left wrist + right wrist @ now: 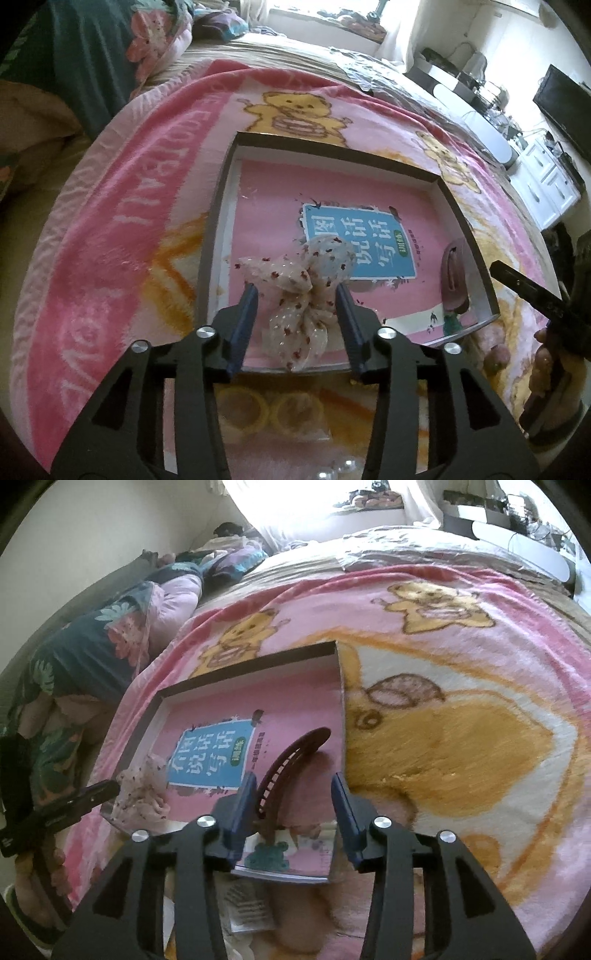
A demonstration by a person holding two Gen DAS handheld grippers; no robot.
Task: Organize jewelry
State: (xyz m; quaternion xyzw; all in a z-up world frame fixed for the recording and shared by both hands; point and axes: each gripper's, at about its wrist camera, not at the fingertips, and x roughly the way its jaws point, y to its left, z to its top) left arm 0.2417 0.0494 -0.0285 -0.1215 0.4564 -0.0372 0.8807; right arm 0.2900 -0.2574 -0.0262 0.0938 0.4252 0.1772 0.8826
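Pearls at the bottom edge of the left view are cut off, half hidden behind the left gripper. Its jaws are spread wide around the floral fabric bow, which lies in the tray, long axis running away from the camera. The right gripper gapes wide too; the brown hair clip lies between its fingers, pointing away up-right, its near end resting on the pink book.
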